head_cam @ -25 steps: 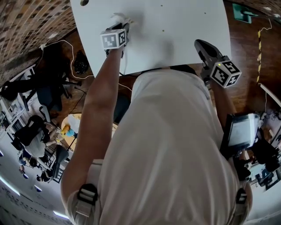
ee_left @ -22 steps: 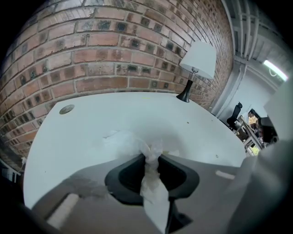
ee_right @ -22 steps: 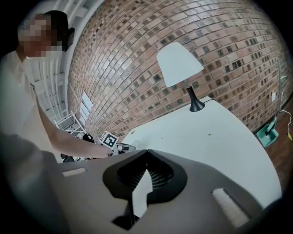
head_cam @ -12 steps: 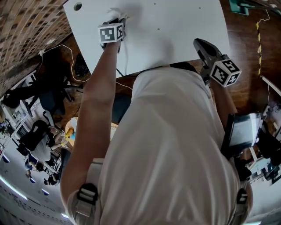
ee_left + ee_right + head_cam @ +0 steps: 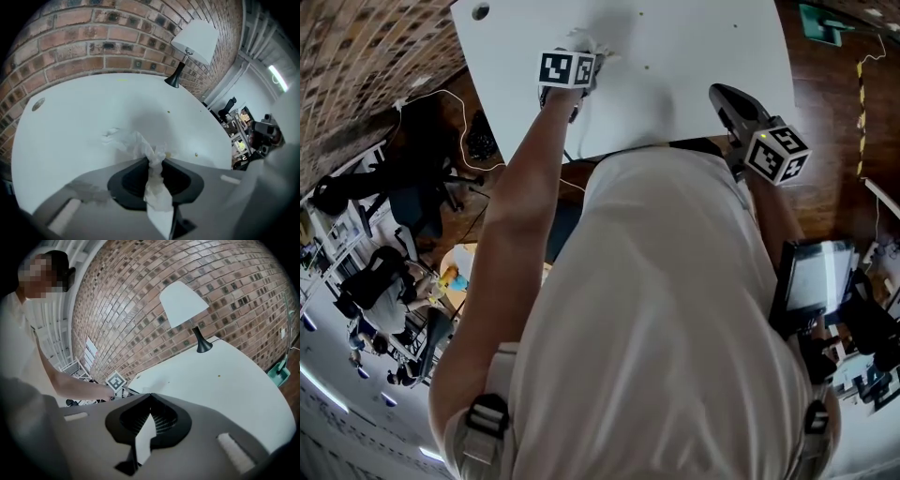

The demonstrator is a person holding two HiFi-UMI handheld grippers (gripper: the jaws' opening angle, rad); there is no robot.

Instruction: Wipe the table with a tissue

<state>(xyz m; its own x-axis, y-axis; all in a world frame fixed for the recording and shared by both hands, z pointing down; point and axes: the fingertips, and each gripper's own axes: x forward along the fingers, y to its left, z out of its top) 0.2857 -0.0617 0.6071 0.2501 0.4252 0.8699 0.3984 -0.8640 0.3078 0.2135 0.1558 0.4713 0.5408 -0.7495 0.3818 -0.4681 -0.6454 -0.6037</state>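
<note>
A crumpled white tissue (image 5: 127, 140) lies pressed on the white table (image 5: 84, 122), and its tail runs back between the jaws of my left gripper (image 5: 151, 161), which is shut on it. In the head view the left gripper (image 5: 579, 54) points steeply down at the table's left part, with the tissue (image 5: 584, 39) bunched just beyond its marker cube. My right gripper (image 5: 724, 94) hovers over the table's near right edge. In the right gripper view its jaws (image 5: 150, 408) meet at the tips with nothing between them.
A white-shaded lamp (image 5: 194, 40) stands at the table's far edge against the brick wall (image 5: 93, 42). A round cable hole (image 5: 480, 11) marks the left corner. Small specks (image 5: 168, 111) dot the table. Cables and office chairs (image 5: 412, 197) crowd the floor to the left.
My left gripper has slid to the right across the table, dragging the tissue with it. The right gripper has stayed in place.
</note>
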